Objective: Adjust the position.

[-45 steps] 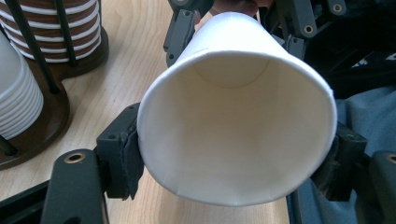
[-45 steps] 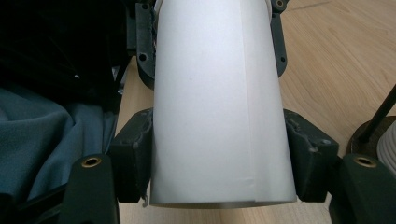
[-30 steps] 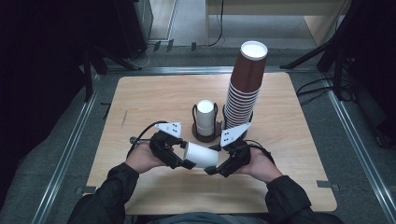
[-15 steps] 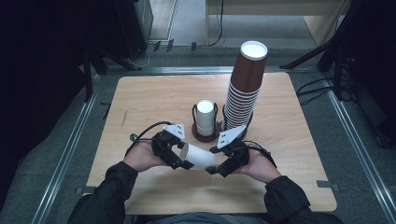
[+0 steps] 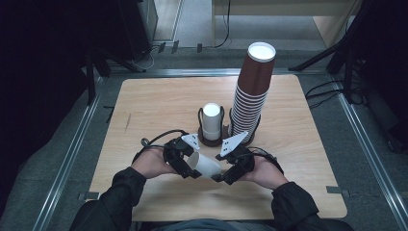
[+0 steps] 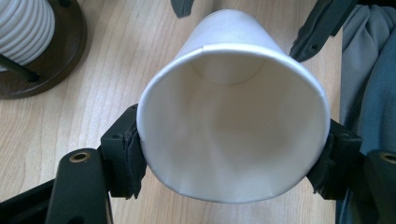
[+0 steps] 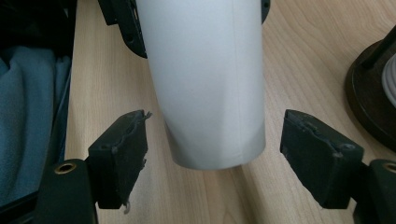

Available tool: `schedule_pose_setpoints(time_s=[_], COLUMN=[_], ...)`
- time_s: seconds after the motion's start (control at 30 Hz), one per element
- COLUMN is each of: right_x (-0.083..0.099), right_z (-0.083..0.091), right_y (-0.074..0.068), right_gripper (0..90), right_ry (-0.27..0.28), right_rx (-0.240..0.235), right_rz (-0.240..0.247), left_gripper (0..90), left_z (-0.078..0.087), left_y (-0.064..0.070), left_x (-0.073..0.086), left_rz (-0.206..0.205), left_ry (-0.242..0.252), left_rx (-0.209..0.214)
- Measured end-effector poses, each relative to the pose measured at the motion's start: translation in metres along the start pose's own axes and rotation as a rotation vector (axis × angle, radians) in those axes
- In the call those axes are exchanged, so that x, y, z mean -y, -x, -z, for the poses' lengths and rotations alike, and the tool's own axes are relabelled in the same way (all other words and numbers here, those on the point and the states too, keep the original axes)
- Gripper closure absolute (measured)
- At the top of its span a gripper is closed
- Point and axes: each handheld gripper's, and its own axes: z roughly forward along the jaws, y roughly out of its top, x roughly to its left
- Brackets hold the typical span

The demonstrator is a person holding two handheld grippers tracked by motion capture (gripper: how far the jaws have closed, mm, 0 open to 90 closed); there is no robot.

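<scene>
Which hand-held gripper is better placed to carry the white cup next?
Left: the left hand-held gripper clamps the white cup at its rim; the right hand-held gripper stands open around its base.

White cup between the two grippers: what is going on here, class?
A person holds a gripper in each hand over the wooden table. The left gripper is shut on the white cup near its rim, holding it sideways above the table. The right gripper is open, its fingers on either side of the cup's base without touching it. Behind stand a white cup stack and a tall brown cup stack on holders.
</scene>
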Motion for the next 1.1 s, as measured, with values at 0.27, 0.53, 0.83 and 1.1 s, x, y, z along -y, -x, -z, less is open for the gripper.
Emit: schedule_pose_setpoints(time_s=[0.27,0.53,0.83,1.1], right_x=[-0.002,-0.005,-0.007,-0.007], right_z=[-0.005,-0.013,-0.014,-0.008], right_y=[-0.002,-0.007,-0.01,-0.007], right_gripper=[23.7,28.5,33.5,33.3], right_ry=[-0.009,-0.035,-0.037,-0.022], right_rx=[0.001,-0.004,-0.007,0.007], right_rz=[0.022,0.051,0.089,0.085], left_gripper=[26.5,26.3,24.6,12.4], left_z=[-0.002,-0.004,-0.006,-0.003], left_y=[0.004,0.009,0.007,0.007], left_x=[-0.006,-0.011,-0.009,-0.009], left_rz=[-0.008,-0.025,-0.016,-0.004], left_ry=[0.002,0.006,-0.001,0.043], left_rx=[0.006,0.015,0.033,0.016])
